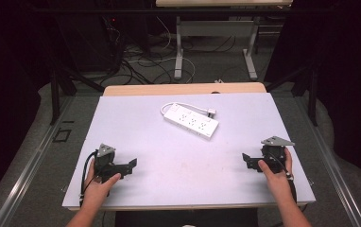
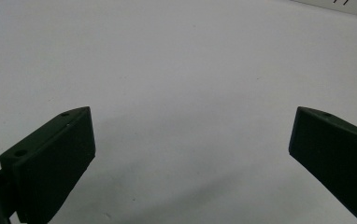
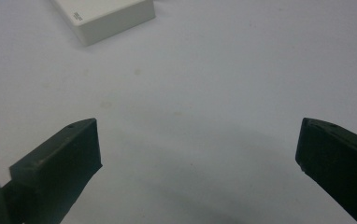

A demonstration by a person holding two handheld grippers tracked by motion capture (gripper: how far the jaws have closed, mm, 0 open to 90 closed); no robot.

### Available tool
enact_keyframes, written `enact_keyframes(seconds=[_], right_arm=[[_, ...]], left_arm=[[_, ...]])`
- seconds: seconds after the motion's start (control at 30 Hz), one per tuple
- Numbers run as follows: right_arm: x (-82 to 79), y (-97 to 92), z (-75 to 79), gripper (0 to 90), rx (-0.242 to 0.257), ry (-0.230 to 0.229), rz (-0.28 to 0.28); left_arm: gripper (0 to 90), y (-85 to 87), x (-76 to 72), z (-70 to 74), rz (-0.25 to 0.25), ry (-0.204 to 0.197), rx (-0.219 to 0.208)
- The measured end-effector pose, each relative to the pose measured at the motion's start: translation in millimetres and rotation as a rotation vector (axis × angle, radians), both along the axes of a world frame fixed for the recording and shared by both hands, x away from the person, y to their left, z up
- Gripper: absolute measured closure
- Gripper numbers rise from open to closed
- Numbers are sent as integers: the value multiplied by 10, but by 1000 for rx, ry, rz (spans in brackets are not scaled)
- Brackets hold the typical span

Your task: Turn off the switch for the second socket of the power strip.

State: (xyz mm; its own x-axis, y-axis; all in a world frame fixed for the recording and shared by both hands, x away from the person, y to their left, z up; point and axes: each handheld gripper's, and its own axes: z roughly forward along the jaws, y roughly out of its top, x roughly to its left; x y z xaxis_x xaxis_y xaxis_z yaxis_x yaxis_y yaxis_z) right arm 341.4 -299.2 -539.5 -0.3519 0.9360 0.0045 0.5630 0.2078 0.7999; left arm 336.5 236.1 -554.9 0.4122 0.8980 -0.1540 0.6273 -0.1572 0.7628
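Note:
A white power strip (image 1: pixel 191 121) with its cord and plug (image 1: pixel 211 112) lies at the far middle of the white table top (image 1: pixel 178 156). My left gripper (image 1: pixel 132 165) rests near the front left, held by a hand, its jaws wide apart and empty (image 2: pixel 193 135). At the front right my right gripper (image 1: pixel 245 160) is open too, nothing between its jaws (image 3: pixel 197 140). One end of the power strip (image 3: pixel 104 16) lies ahead of the right gripper, at the upper left of its view. A sliver of the strip (image 2: pixel 342 4) edges the top right of the left gripper view.
The white top lies on a wooden table (image 1: pixel 183 88). Behind it, on the floor, are cables (image 1: pixel 141 64) and the metal legs of another table (image 1: pixel 216 42). A rail (image 1: pixel 25 175) runs along the left side. Dark curtains flank both sides.

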Motion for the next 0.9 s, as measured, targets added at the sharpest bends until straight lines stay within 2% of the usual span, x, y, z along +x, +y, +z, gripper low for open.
enact_keyframes(seconds=[0.17,0.6,0.9], right_arm=[[9,-59,-47,0,-27,5,-10],[50,-135,-130,0,6,39,-32],[59,-171,-156,0,6,45,-38]], left_arm=[[5,1,-1,1,-2,-1,-1],[5,8,2,4,-5,2,0],[5,17,-5,13,7,-4,2]])
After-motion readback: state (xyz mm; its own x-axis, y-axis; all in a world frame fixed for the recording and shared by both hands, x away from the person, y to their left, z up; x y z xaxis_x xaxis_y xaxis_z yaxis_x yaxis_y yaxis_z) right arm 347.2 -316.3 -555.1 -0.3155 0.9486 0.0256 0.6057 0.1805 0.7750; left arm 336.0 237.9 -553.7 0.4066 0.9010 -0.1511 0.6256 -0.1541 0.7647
